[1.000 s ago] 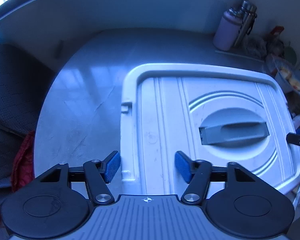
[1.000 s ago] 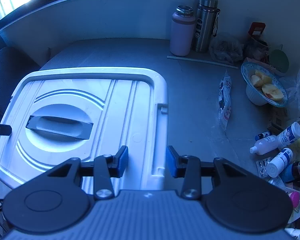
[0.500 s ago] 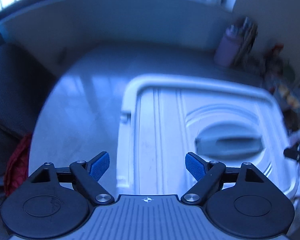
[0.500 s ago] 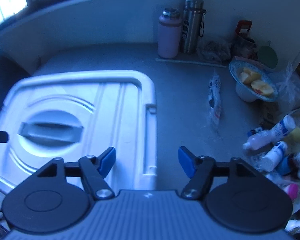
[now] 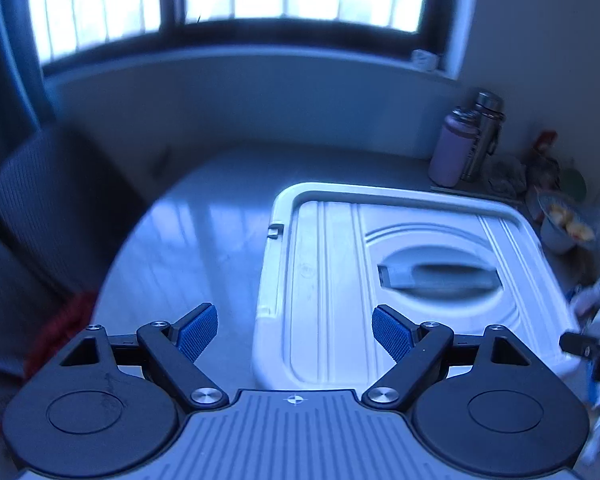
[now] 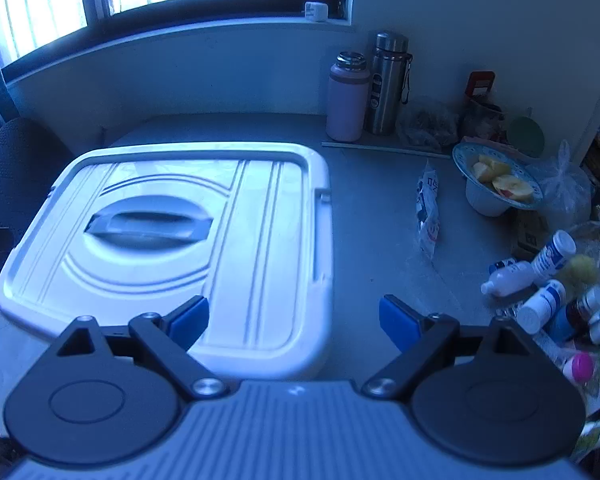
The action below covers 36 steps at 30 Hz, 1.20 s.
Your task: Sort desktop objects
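Note:
A white storage box with a shut lid (image 5: 332,272) and a grey recessed handle (image 5: 440,278) stands on the grey desk; it also shows in the right wrist view (image 6: 260,220). My left gripper (image 5: 296,332) is open and empty above the box's near left corner. My right gripper (image 6: 294,320) is open and empty above the box's near right corner. Several small medicine bottles (image 6: 540,276) lie in a heap at the desk's right edge.
A pink bottle (image 6: 347,98) and a steel flask (image 6: 386,84) stand at the back wall. A bowl of cut fruit (image 6: 494,182), a snack packet (image 6: 428,208) and plastic bags (image 6: 564,188) lie at the right. A dark chair (image 5: 48,200) stands at the left.
Both grippers opened wide and drew back and up from the box, so the window came into view. The box has not moved.

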### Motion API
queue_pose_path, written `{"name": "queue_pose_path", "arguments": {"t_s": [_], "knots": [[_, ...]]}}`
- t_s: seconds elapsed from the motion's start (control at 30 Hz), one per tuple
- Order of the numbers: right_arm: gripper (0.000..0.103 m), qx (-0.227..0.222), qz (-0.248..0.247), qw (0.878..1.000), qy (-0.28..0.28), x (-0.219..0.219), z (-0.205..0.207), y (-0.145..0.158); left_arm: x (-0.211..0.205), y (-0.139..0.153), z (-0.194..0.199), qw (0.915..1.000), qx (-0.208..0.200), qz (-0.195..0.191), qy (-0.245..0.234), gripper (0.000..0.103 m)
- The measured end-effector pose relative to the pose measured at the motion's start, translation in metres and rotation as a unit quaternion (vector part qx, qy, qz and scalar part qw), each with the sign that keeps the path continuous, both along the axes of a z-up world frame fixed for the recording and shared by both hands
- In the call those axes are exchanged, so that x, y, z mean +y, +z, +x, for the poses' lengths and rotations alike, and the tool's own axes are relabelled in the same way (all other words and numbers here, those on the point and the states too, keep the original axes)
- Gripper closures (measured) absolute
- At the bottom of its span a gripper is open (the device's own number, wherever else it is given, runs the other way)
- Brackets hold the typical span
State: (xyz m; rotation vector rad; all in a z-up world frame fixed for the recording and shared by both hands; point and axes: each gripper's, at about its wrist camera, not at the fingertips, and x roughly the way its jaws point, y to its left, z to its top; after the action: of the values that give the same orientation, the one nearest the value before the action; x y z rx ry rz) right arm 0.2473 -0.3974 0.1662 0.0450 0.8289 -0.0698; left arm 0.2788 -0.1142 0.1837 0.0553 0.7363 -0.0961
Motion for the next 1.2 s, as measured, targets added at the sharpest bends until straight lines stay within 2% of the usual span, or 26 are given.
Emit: {"name": "queue_pose_path", "arguments": {"t_s": [0.07,0.2,0.37,0.53,0.93,1.2], "knots": [[0.011,-0.009,-0.001,1.000,0.003,0.005,-0.014,-0.005,-0.005,-0.004,-0.017,0.9998,-0.014,0.010,-0.002,0.016],[0.011,-0.033,0.000,0.999,-0.002,0.016,-0.044,-0.013,-0.006,-0.016,-0.050,0.9997,-0.025,0.006,0.001,0.016],[0.011,-0.051,0.004,0.999,-0.001,0.030,-0.077,-0.028,0.002,-0.033,-0.087,0.9986,-0.044,0.027,0.013,0.016],[0.011,-0.070,0.015,0.997,-0.003,0.043,-0.106,-0.047,0.013,-0.057,-0.119,0.9983,-0.053,0.020,0.017,0.016],[0.011,-0.101,0.022,0.995,-0.006,0.060,-0.152,-0.093,-0.001,-0.132,-0.166,0.9952,-0.087,0.044,0.003,0.016],[0.011,-0.113,0.027,0.993,-0.009,0.064,-0.162,-0.108,-0.001,-0.155,-0.176,0.9939,-0.102,0.040,0.011,0.016]]}}
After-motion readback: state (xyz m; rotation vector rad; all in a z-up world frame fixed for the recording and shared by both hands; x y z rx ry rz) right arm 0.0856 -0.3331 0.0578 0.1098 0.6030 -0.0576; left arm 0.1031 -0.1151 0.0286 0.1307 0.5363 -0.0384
